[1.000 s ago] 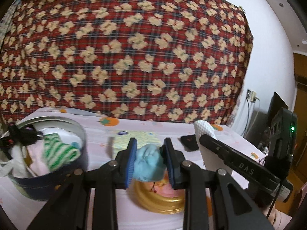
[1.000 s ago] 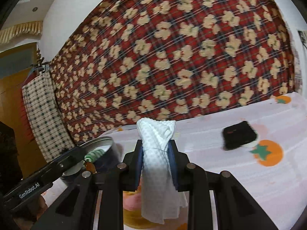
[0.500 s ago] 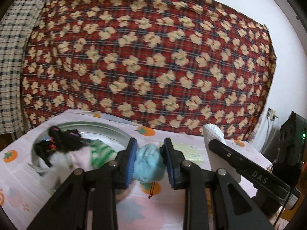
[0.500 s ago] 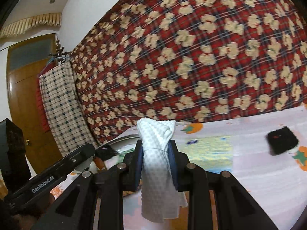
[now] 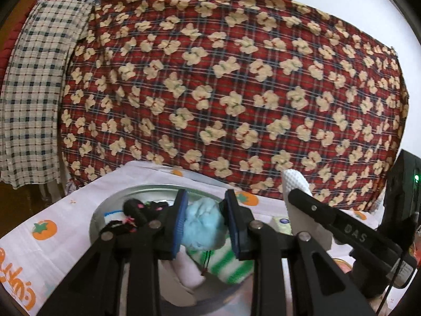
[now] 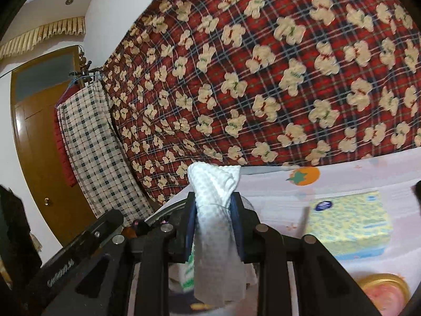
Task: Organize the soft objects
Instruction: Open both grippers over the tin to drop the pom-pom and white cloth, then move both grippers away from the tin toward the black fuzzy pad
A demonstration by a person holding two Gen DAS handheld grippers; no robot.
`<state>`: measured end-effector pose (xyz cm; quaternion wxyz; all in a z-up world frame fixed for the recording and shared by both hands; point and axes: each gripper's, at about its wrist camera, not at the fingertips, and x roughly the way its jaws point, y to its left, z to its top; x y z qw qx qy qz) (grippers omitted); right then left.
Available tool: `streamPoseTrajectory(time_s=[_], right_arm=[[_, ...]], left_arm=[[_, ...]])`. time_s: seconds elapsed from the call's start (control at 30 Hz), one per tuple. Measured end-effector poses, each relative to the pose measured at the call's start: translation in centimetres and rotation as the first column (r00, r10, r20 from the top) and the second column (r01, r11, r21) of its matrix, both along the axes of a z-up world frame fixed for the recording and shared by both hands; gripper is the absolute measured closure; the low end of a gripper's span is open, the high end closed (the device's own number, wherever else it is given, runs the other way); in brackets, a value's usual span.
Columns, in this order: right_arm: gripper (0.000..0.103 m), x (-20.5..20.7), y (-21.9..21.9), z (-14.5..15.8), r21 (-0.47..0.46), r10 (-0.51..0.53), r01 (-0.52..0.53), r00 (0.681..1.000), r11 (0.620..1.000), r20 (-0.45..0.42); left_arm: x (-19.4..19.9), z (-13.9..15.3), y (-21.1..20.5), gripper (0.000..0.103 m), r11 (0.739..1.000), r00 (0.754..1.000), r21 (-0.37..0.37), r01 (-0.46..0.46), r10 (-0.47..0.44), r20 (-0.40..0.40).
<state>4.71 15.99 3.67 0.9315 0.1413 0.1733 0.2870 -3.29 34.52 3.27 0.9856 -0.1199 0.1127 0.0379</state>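
Left tool [image 5: 205, 226] pinches a blue soft ball [image 5: 204, 225], directly above the metal tin [image 5: 110, 210] holding a striped sock [image 5: 226, 264] and black hair ties [image 5: 136, 210]; drop is straight down. Right tool [image 6: 214, 223], beside it, pinches a white cloth [image 6: 218, 250] hanging down, tin edge [image 6: 168, 208] below-left, slightly farther. Left is nearer.
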Motion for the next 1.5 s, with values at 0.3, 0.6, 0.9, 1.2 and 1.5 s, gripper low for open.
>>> streamPoseTrajectory(time_s=[0.3, 0.6, 0.9, 1.2, 1.5], right_arm=[[0.075, 5.0, 3.7, -2.1, 0.018, -0.005, 0.007, 0.994, 1.0, -0.107], [0.072, 7.7, 5.8, -4.8, -0.028, 0.044, -0.049, 0.985, 0.998, -0.164], [0.029, 7.3, 4.3, -4.7, -0.006, 0.007, -0.008, 0.993, 1.0, -0.117], [0.029, 4.0, 1.5, -2.8, 0.019, -0.186, 0.186, 0.982, 0.982, 0.033], [0.019, 1.4, 1.7, -2.6, -0.036, -0.245, 0.254, 0.955, 0.966, 0.168]], left_arm=[[3.3, -2.1, 2.1, 0.076, 0.999, 0.996, -0.006, -0.053, 0.053, -0.077], [5.2, -3.8, 2.1, 0.072, 0.995, 0.987, 0.031, -0.095, 0.098, -0.127], [4.7, -4.9, 0.1, 0.014, 0.98, 0.98, 0.113, -0.166, 0.177, -0.089], [-0.6, -3.9, 1.6, 0.0, 0.929, 0.925, 0.006, -0.371, 0.369, 0.092], [-2.4, -5.2, 3.9, 0.0, 0.861, 0.866, -0.131, -0.491, 0.499, 0.036]])
